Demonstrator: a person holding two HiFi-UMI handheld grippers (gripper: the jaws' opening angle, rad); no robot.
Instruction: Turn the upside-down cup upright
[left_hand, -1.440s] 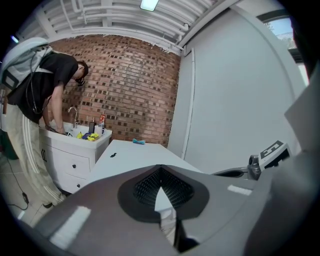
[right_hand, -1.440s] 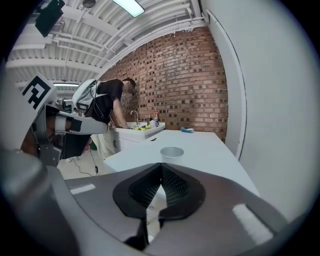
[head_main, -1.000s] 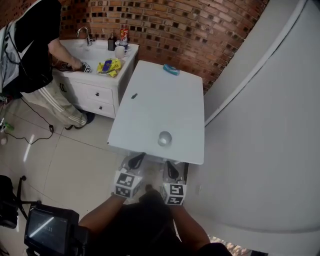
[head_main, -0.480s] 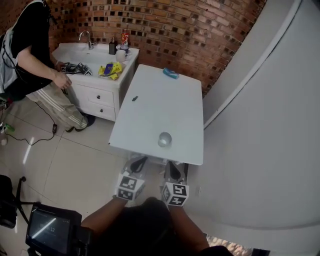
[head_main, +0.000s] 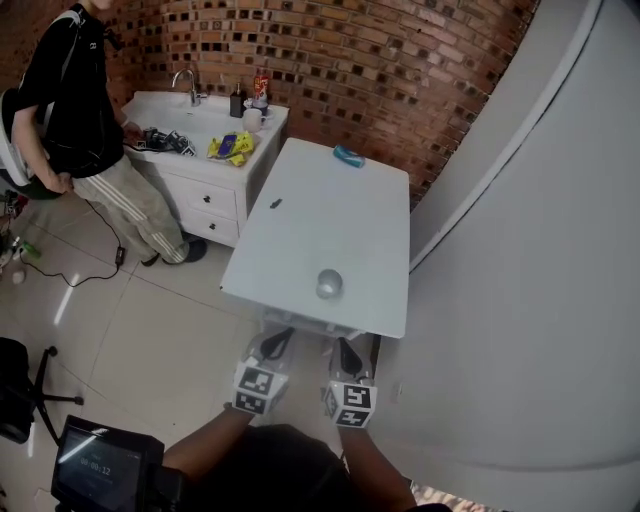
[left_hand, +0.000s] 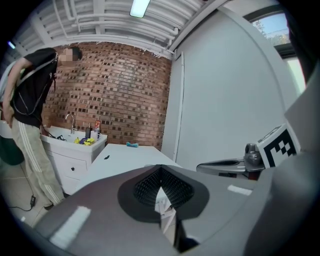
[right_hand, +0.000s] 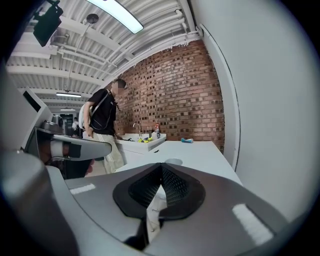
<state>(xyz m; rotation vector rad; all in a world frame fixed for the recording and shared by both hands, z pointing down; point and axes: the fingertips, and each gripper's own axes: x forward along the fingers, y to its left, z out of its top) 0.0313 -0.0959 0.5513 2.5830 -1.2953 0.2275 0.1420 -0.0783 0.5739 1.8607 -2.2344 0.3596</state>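
Standing on the desk: the cup (head_main: 330, 283), small, pale and round, is near the lower edge of the desk (head_main: 335, 205), about mid-width; it reads as mouth-down with its flat base up, though it is small in frame
Step in hand: the approach, by my reading; nothing touches the cup and the flip is not yet begun
Doing it well: open one pair of tongs before it arrives, come in low and level at the side wall, close on the middle of the wall rather than the rim, lift clear, roll the wrist half a turn, then set the cup down flat on its base
Risk: a light cup on a smooth top may slide or tip if closed tips nudge it
Left tongs (head_main: 276, 343): closed with nothing between them, lower centre of the head view, short of the desk's near edge
Right tongs (head_main: 345, 351): closed and empty, just right of the left pair, also short of that edge
Cup against the tongs: above both in the head view and apart from both, between their two lines and a little nearer the right pair; in the right gripper view it sits just above the closed tips, mid-frame
Farther out: a blue object (head_main: 348, 155) at the desk's far end, a small dark item (head_main: 275, 203) on its left part, a sink cabinet (head_main: 200, 185) and a person (head_main: 70, 120) at upper left, and a brick wall (head_main: 380, 60) across the top
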